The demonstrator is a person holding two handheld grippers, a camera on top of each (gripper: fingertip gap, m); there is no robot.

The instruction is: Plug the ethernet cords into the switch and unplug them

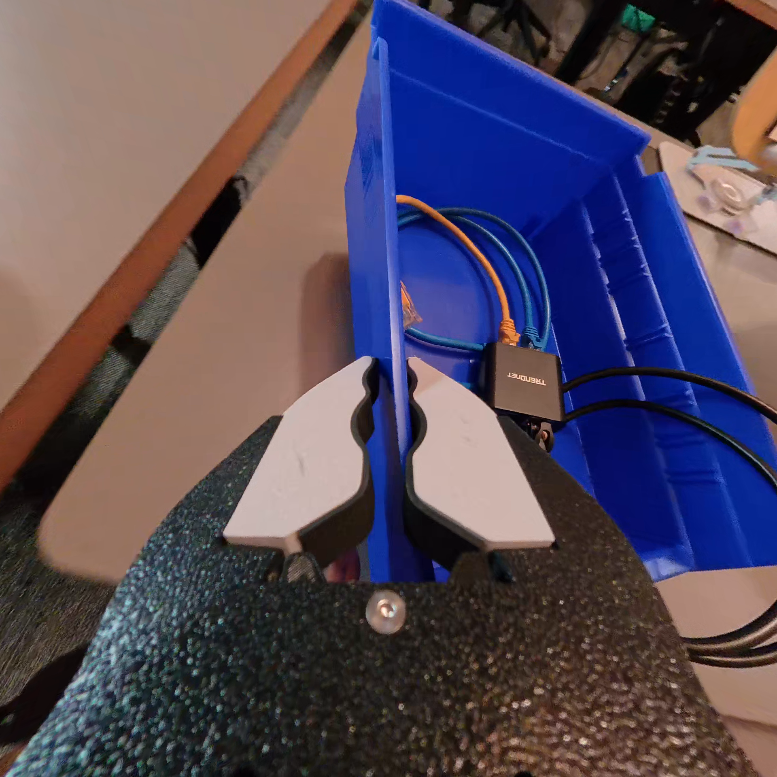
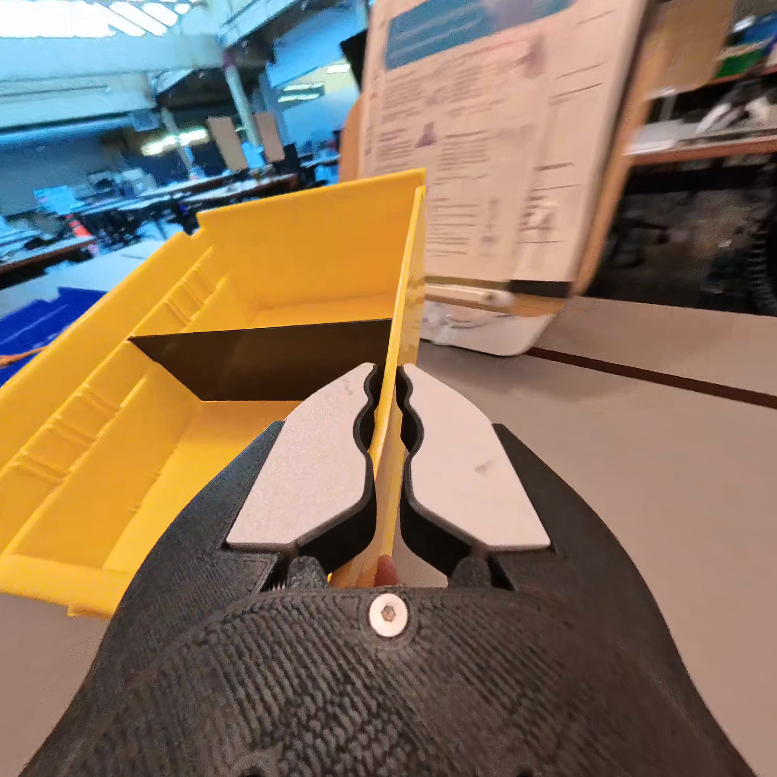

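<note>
My left gripper [image 1: 391,366] is shut on the left wall of a blue bin [image 1: 483,159]. Inside the bin lies a small black switch [image 1: 527,384] with an orange ethernet cord [image 1: 471,248] and a blue ethernet cord [image 1: 521,252] plugged into its far side. A loose orange plug [image 1: 408,311] lies by the gripped wall. Two black cables [image 1: 672,391] run from the switch out to the right. My right gripper [image 2: 390,368] is shut on the right wall of a yellow bin [image 2: 294,235] that has a black divider [image 2: 269,361] across it.
Both bins stand on a grey table [image 1: 210,336] with a wooden edge [image 1: 168,210] at the left. A poster board [image 2: 483,138] and a white object [image 2: 475,328] stand behind the yellow bin. The blue bin also shows left of the yellow one [image 2: 38,311]. Clear plastic items [image 1: 727,189] lie at the far right. The gap from one gripper's tips to the other's is roughly 65 cm.
</note>
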